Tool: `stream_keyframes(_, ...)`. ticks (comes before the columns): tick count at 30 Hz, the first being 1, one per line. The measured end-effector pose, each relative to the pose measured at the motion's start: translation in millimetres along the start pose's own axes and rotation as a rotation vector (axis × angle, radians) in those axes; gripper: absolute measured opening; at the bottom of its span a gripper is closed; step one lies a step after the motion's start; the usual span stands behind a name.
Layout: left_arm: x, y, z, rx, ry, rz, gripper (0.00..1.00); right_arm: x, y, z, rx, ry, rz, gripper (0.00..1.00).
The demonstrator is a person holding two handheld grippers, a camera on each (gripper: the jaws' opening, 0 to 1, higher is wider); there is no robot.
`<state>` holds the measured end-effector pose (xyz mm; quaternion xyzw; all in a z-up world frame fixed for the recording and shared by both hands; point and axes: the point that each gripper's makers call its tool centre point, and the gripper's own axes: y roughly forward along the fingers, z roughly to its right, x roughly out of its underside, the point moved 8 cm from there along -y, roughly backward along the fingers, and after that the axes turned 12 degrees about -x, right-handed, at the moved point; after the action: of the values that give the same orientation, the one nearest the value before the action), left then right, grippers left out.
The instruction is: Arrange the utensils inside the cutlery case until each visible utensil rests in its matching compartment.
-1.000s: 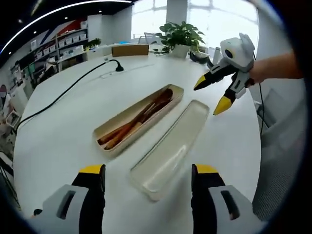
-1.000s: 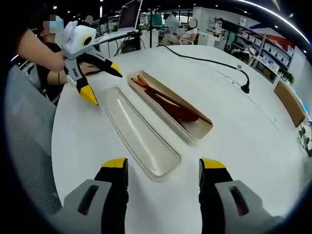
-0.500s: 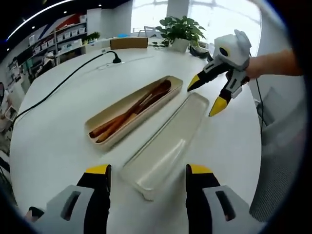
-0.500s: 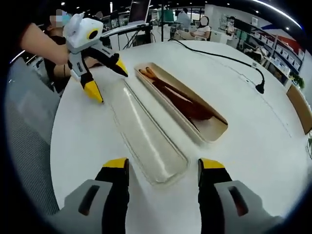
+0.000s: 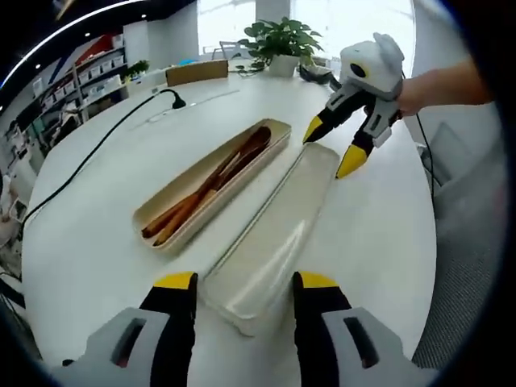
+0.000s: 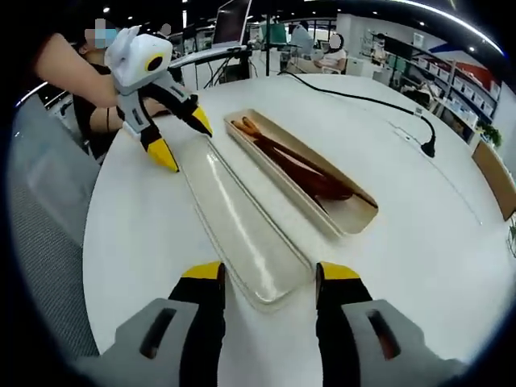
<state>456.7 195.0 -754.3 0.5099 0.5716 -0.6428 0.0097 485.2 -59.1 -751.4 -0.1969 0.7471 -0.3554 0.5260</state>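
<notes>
Nearest to me in the left gripper view, my left gripper [image 5: 243,294] has its yellow-tipped jaws apart, one on each side of the near end of the lid [image 5: 274,236], which lies flat on the white table [image 5: 97,226]; I cannot tell whether the jaws touch it. The lid runs away toward one o'clock. Just beside it, toward eleven o'clock, lies the open cutlery case [image 5: 211,185] with the brown wooden utensils [image 5: 211,187] lying lengthwise inside it. At the lid's far end, about one o'clock, my right gripper [image 5: 330,145] hangs with its jaws apart over that end.

In the right gripper view, my right gripper [image 6: 262,278] straddles the lid's [image 6: 234,220] near end, jaws spread. The cutlery case [image 6: 302,173] lies just to the lid's right, toward one o'clock, the utensils [image 6: 290,161] inside. My left gripper [image 6: 181,141] sits at eleven o'clock, open at the lid's far end. Beyond, a black cable [image 6: 355,101] crosses the table [image 6: 419,226].
</notes>
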Motion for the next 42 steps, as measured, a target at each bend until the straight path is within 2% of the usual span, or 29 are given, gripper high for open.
stream_keyframes(3,0.1,0,-0.6,0.003,0.002,0.003,0.50,2.1,-1,0,-0.021,0.036,0.042,0.43)
stream_keyframes(6,1.2,-1,-0.7,0.009,0.004,0.000,0.50,2.0,-5,-5,-0.083,0.158,0.086,0.43)
stream_keyframes(14,2.5,-6,2.8,0.031,0.029,-0.030,0.48,5.2,-7,-13,-0.124,0.235,0.086,0.42)
stream_keyframes(17,3.6,-8,1.6,0.056,0.056,-0.036,0.48,5.6,-6,-20,-0.134,0.202,0.037,0.41)
stream_keyframes(21,3.4,-8,-1.4,0.081,0.088,-0.055,0.48,6.8,-2,-31,-0.093,0.032,-0.043,0.39)
stream_keyframes(24,2.9,-9,-2.1,0.092,0.096,-0.069,0.48,6.3,0,-37,-0.073,0.053,-0.041,0.38)
stream_keyframes(25,2.9,-9,-2.4,0.095,0.096,-0.074,0.48,6.6,-1,-37,-0.073,0.065,-0.037,0.38)
stream_keyframes(28,5.5,-13,-1.9,0.100,0.109,-0.083,0.47,7.7,-4,-42,-0.149,0.213,0.055,0.38)
stream_keyframes(29,6.1,-13,-2.2,0.099,0.118,-0.083,0.46,10.3,-6,-43,-0.171,0.262,0.053,0.38)
stream_keyframes(30,7.4,-14,-1.3,0.098,0.127,-0.084,0.44,9.7,-7,-45,-0.213,0.327,0.086,0.38)
stream_keyframes(33,6.3,-16,-0.2,0.112,0.116,-0.096,0.38,12.2,-9,-44,-0.228,0.400,0.117,0.38)
stream_keyframes(36,7.1,-16,0.8,0.106,0.163,-0.096,0.36,9.8,-9,-49,-0.204,0.323,0.103,0.37)
stream_keyframes(38,6.4,-16,0.5,0.111,0.146,-0.102,0.34,13.5,-5,-58,-0.222,0.244,0.024,0.34)
stream_keyframes(39,6.1,-15,-1.1,0.113,0.139,-0.108,0.32,13.6,-2,-63,-0.231,0.202,0.008,0.33)
stream_keyframes(40,6.2,-14,-2.2,0.114,0.138,-0.115,0.32,13.8,0,-67,-0.234,0.186,-0.003,0.34)
stream_keyframes(41,5.9,-14,-1.7,0.122,0.161,-0.119,0.32,12.0,2,-67,-0.217,0.143,0.018,0.34)
stream_keyframes(42,6.0,-14,-1.8,0.121,0.193,-0.125,0.31,13.3,3,-71,-0.215,0.153,0.006,0.32)
